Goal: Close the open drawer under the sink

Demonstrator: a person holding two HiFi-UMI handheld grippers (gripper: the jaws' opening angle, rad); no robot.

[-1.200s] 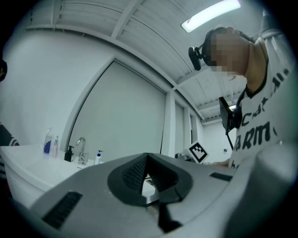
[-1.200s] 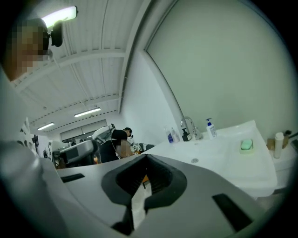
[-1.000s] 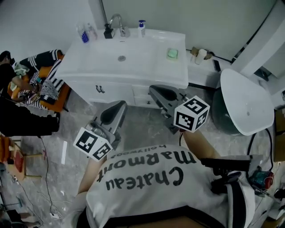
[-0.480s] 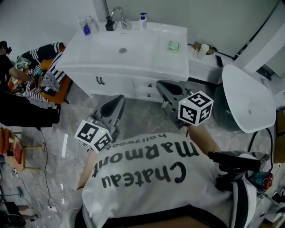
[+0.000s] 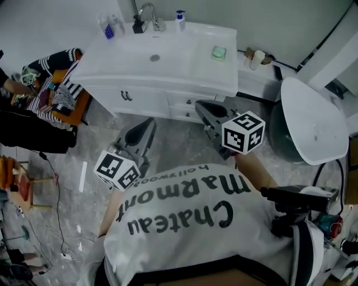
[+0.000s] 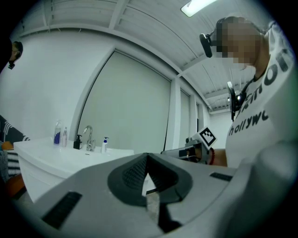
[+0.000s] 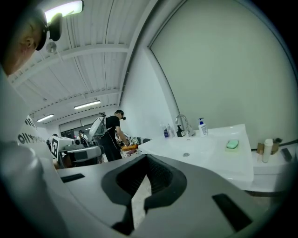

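Observation:
The white sink [image 5: 156, 56] sits on a white vanity whose small drawer fronts [image 5: 182, 103] lie under its right half. From above I cannot tell how far any drawer stands out. My right gripper [image 5: 200, 106] is shut and empty, its tip just in front of those drawer fronts. My left gripper [image 5: 146, 125] is lower left, over the floor before the cabinet door [image 5: 126, 98], also shut and empty. In the left gripper view the jaws [image 6: 147, 158] meet with nothing between them. The right gripper view shows the same jaws [image 7: 146, 160], with the basin [image 7: 205, 148] beyond.
A faucet [image 5: 146, 11], bottles [image 5: 109, 27] and a green soap [image 5: 218, 53] stand on the sink. At the right there is a white oval toilet lid [image 5: 313, 120]. A person in black and a pile of striped clothes [image 5: 61, 92] are at the left. Cables [image 5: 59, 212] trail over the marble floor.
Both grippers have sunk a little, and the right one has edged closer to the drawer fronts. The jaws stay shut.

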